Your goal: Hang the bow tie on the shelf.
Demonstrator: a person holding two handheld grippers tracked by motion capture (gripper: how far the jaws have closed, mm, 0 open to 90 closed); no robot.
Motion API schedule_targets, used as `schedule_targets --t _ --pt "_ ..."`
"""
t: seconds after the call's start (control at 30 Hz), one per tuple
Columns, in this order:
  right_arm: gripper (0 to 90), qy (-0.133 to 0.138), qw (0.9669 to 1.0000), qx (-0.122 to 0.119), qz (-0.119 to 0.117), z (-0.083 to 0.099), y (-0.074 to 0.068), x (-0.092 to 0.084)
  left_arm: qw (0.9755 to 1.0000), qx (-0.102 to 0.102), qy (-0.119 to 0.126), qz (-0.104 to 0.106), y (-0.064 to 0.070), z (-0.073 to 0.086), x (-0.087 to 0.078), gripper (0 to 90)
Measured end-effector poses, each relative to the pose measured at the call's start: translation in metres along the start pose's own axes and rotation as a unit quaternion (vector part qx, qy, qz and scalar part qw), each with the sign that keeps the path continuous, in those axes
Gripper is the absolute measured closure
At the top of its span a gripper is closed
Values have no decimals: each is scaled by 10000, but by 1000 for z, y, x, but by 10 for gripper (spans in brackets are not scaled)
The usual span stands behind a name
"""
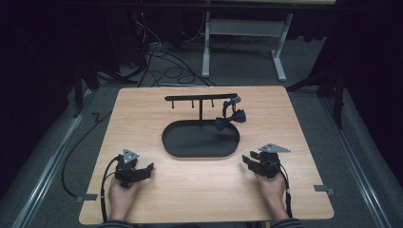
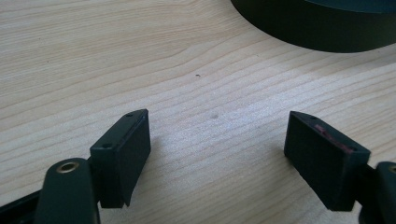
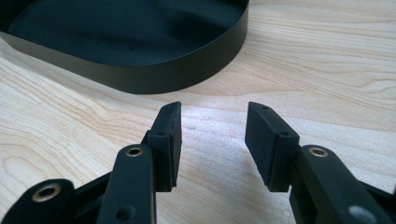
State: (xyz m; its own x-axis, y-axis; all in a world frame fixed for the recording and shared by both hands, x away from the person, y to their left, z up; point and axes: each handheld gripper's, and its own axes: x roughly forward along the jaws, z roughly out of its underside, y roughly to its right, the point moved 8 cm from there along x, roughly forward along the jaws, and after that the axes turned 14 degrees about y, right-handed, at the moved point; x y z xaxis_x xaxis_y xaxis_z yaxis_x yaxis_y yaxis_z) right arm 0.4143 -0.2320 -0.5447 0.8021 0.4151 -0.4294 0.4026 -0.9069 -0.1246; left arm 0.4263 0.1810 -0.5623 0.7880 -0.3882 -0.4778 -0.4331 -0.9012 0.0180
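Inventory, counted by kind:

- Light wooden rectangular table (image 1: 199,190): one.
- Black oval metal tray with a low upright wall (image 1: 177,148): one.
- Black metal T-shaped hanging stand, one post and one crossbar (image 1: 200,97): one. Small pegs hanging under the crossbar: three plain to see; any more on the right end cannot be counted.
- Black fabric bow tie (image 1: 230,119) hung at the right end of the crossbar: one.
- Black hand-held two-jaw tool: two, the left tool (image 1: 151,167) and the right tool (image 1: 246,159).
- Grey three-cornered plates: two, one atop each tool.
- Hands: two.
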Motion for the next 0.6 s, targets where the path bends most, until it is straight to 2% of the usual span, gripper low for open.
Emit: schedule_targets --t 0.6 --pt "519 -80 9997 -167 133 4 -3 7 10000 3 -1 -2 0 0 0 231"
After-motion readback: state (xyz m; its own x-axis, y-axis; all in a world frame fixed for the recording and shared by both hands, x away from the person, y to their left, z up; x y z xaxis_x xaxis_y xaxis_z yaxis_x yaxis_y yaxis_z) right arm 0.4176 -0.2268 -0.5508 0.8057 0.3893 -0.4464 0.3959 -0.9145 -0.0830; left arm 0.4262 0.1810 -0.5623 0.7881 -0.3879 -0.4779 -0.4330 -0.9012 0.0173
